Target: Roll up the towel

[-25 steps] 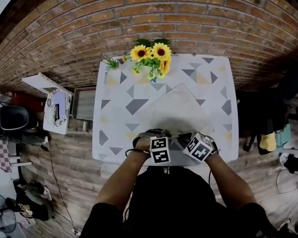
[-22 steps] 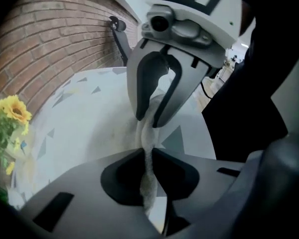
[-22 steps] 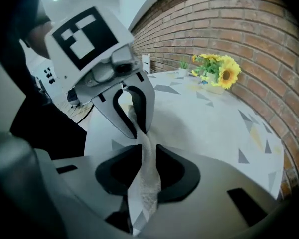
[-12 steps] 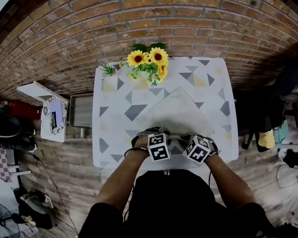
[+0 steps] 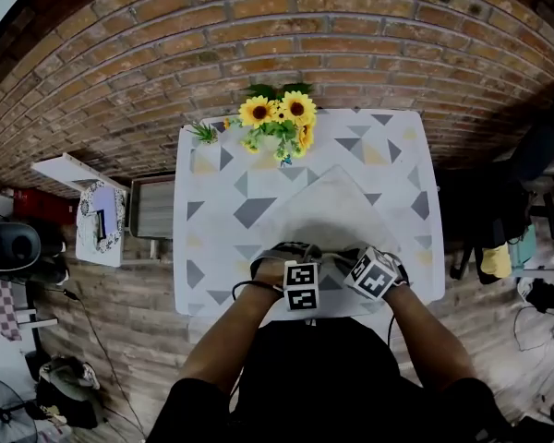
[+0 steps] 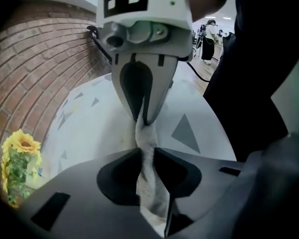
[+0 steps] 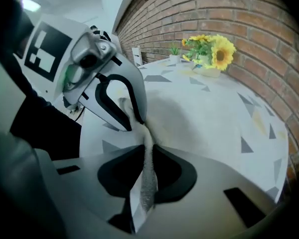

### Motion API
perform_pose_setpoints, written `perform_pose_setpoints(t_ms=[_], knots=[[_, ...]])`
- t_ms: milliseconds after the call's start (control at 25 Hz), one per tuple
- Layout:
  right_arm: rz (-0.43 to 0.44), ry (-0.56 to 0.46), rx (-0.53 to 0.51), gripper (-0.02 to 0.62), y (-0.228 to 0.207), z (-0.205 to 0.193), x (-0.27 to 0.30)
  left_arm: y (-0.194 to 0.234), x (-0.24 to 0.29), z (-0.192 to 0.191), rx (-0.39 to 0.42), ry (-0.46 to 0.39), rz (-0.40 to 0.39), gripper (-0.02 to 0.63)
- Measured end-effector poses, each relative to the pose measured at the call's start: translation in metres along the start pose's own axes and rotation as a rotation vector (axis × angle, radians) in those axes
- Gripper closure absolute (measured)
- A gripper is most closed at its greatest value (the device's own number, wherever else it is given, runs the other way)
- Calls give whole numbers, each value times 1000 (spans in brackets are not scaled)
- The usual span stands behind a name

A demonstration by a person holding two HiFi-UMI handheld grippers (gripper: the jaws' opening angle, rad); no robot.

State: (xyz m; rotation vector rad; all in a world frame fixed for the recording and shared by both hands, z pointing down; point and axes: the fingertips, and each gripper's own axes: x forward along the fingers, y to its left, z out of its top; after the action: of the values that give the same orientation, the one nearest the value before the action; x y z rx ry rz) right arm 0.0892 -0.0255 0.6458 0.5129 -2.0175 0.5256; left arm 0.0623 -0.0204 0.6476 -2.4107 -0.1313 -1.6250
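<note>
A pale terry towel (image 5: 331, 209) lies spread corner-first on the patterned tabletop (image 5: 212, 220), its near end by the person. The left hand-held gripper (image 6: 147, 156) and right hand-held gripper (image 7: 147, 156) each pinch a fold of that end, and their jaws have just been easing wider with cloth between them. The towel looks light, soft and floppy (likely to sag between grips), so taking the near edge at two spread points suits rolling.

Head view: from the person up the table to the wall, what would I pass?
Left gripper and right gripper side by side, jaws just easing open with the near edge of the towel between them → the spread towel → sunflowers → brick wall.
</note>
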Motion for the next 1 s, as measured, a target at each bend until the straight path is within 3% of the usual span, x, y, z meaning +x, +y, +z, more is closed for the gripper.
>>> perform_pose_setpoints(t_ms=[200,560,680,800,1000], knots=[[-66,-90,-162,501,12,22,-10,11,3,-3,-101,-30,-35,520],[-122,-23,-289,446,10,23,5,33,-1,-11,-216,-52,3,518],[-140,28,-321,442,3,18,12,36,-7,-11,-170,-39,48,495],[-129,50,-309,446,-2,13,17,31,-12,-7,-54,-7,73,494],[-56,28,-195,490,-5,13,16,23,-12,-4,60,32,93,494]])
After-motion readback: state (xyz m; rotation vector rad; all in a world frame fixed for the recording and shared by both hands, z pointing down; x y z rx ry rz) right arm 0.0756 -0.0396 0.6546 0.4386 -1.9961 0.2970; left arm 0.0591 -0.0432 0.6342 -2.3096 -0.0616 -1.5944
